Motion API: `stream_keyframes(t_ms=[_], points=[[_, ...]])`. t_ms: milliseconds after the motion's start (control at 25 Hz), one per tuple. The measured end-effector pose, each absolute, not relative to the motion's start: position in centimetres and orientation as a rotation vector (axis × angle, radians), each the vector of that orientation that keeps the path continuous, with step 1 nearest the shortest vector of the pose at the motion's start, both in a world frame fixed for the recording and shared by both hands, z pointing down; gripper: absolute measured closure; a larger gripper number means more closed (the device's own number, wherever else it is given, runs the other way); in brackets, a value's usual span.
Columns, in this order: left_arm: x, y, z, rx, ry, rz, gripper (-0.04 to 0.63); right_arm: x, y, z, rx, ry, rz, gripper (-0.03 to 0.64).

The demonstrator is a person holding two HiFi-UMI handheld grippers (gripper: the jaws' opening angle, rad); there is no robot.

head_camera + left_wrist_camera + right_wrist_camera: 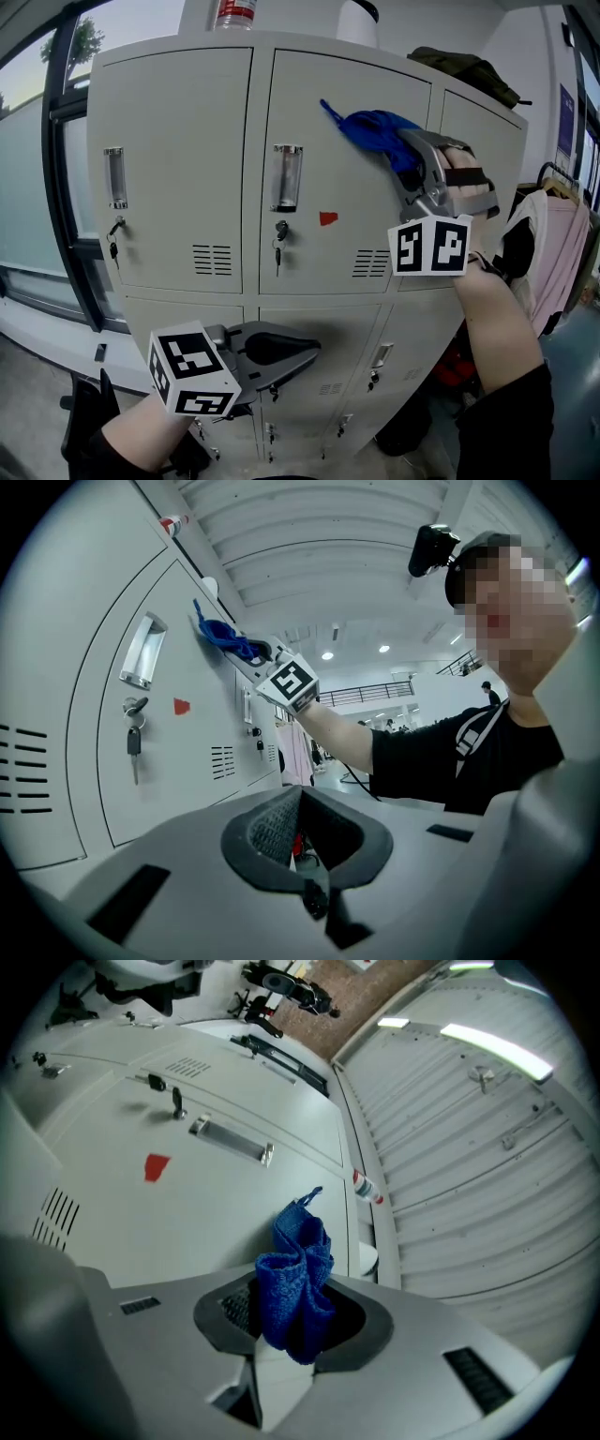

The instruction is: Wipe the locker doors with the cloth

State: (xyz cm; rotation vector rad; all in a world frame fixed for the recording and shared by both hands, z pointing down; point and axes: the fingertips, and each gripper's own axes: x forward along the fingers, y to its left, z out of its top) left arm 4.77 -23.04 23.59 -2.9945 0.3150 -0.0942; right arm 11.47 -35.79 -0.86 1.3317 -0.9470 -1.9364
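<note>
A blue cloth (pixel 375 131) is bunched against the upper right part of the middle upper locker door (pixel 337 178), and my right gripper (pixel 398 152) is shut on it. In the right gripper view the cloth (pixel 295 1279) sticks out from between the jaws, its tip touching the grey door (pixel 187 1213). This door carries a metal handle (pixel 286 176), a key (pixel 279 234) and a small red sticker (pixel 327 217). My left gripper (pixel 312 349) hangs low in front of the lower lockers, shut and holding nothing. From the left gripper view the cloth (pixel 225 635) shows high on the door.
On the locker top stand a bottle (pixel 234 11), a white container (pixel 357 21) and a dark bag (pixel 464 67). Pink clothes (pixel 562 244) hang on a rack to the right. A window (pixel 37 187) lies to the left and a dark chair (pixel 84 412) at the lower left.
</note>
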Motion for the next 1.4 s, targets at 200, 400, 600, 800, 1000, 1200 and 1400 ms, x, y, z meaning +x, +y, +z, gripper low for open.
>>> stream_keyframes(t_ms=[200, 400, 600, 800, 1000, 1200, 1400], points=[[4.0, -23.0, 23.8, -3.000, 0.352, -0.095, 0.588, 3.1, -35.2, 1.6, 1.165, -0.984, -2.045, 0.514], [3.7, -22.7, 24.4, -3.005, 0.349, -0.091, 0.588, -1.1, -35.6, 2.5, 1.082, -0.984, -2.063, 0.514], [2.9, -23.0, 24.4, -3.006, 0.391, -0.097, 0.588, 0.1, -36.3, 2.8, 1.073, -0.974, -2.042, 0.515], [3.1, -23.0, 24.0, -2.998, 0.376, -0.094, 0.588, 5.2, -36.8, 1.8, 1.162, -0.979, -1.978, 0.515], [3.9, -22.8, 24.1, -2.998, 0.337, -0.103, 0.588, 10.9, -37.4, 1.3, 1.241, -0.945, -1.895, 0.515], [4.5, -22.9, 24.0, -3.000, 0.315, -0.109, 0.588, 15.0, -37.8, 1.5, 1.268, -0.898, -1.824, 0.514], [5.0, -22.8, 24.0, -3.000, 0.291, -0.116, 0.588, 17.0, -37.7, 1.6, 1.287, -0.889, -1.779, 0.514]])
